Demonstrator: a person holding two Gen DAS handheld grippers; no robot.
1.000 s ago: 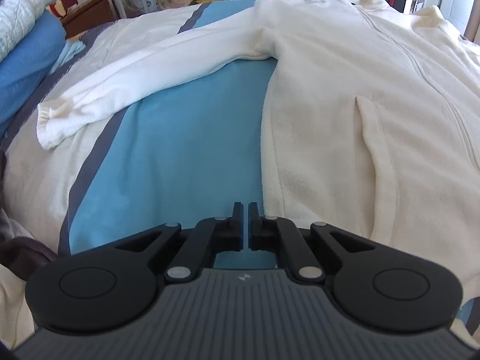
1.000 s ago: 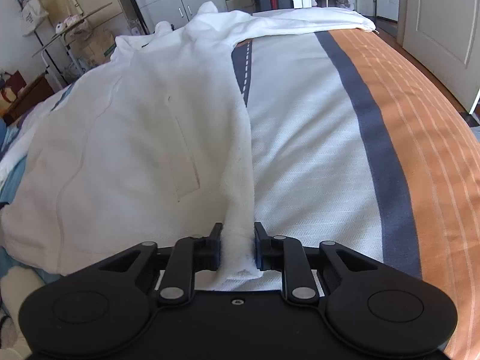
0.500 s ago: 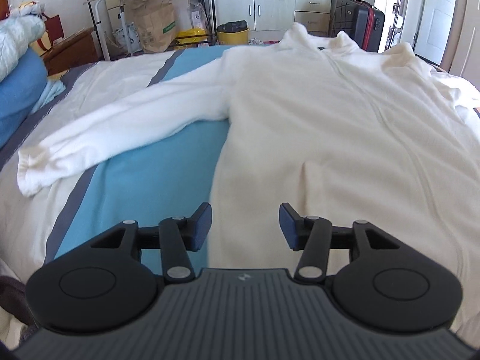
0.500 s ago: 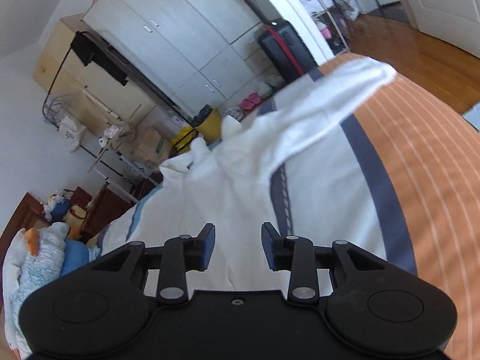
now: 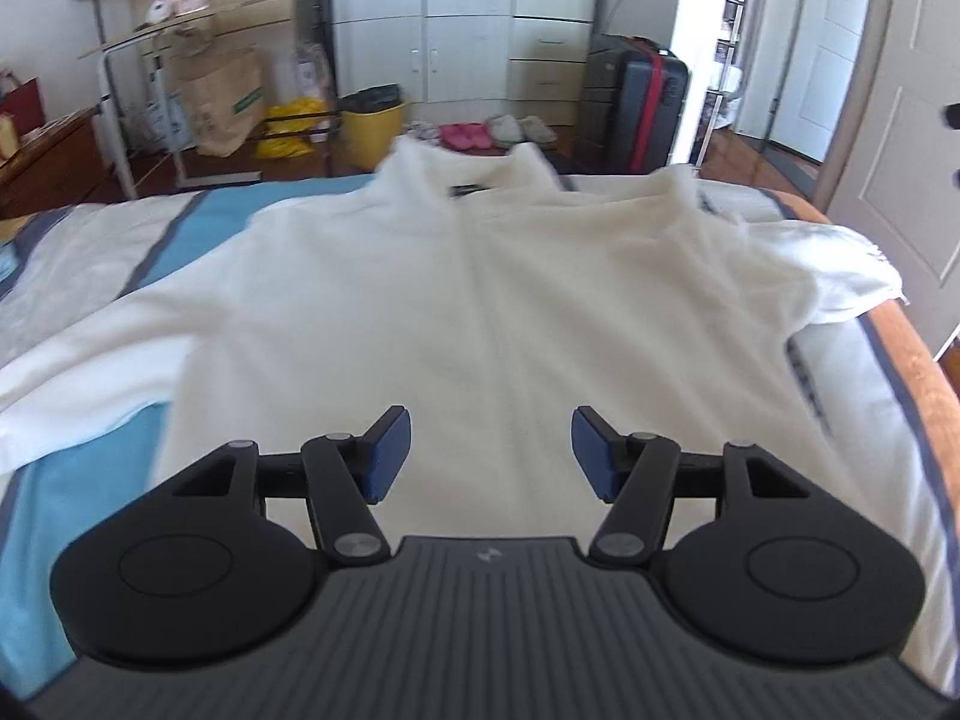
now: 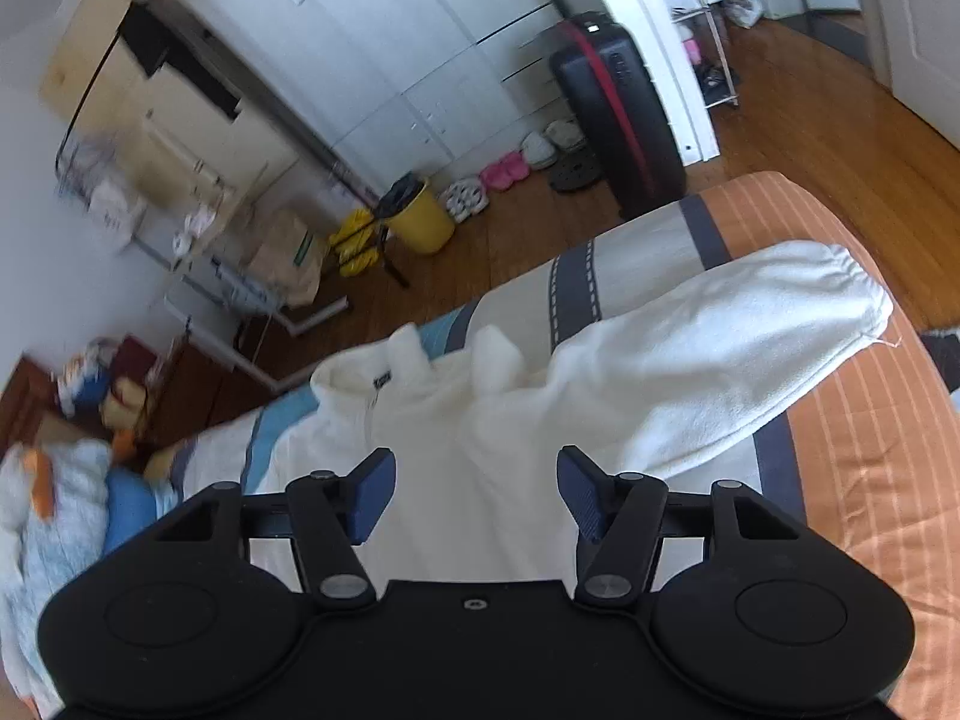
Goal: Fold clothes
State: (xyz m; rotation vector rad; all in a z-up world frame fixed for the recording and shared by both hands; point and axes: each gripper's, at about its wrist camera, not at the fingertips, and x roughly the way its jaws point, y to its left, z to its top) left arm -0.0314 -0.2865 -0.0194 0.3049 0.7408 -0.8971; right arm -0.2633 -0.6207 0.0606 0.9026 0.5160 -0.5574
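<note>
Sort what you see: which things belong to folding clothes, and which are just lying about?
Belongs: white fleece jacket, bed, left gripper, right gripper.
Lying about: suitcase, yellow bin, pink slippers, paper bag.

text: none legible | paper bag (image 5: 225, 99) print: green, blurred, unreadable

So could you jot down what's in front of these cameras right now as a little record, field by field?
garment: white fleece jacket, spread flat, front up, collar at the far end
surface: bed with striped cover in blue, white, grey and orange
right sleeve: stretched out over the orange stripe
left hand-held gripper: above the jacket, jaws opening, nothing between them
right hand-held gripper: above the jacket, jaws opening, nothing between them
background: suitcase, yellow bin, white wardrobe
</note>
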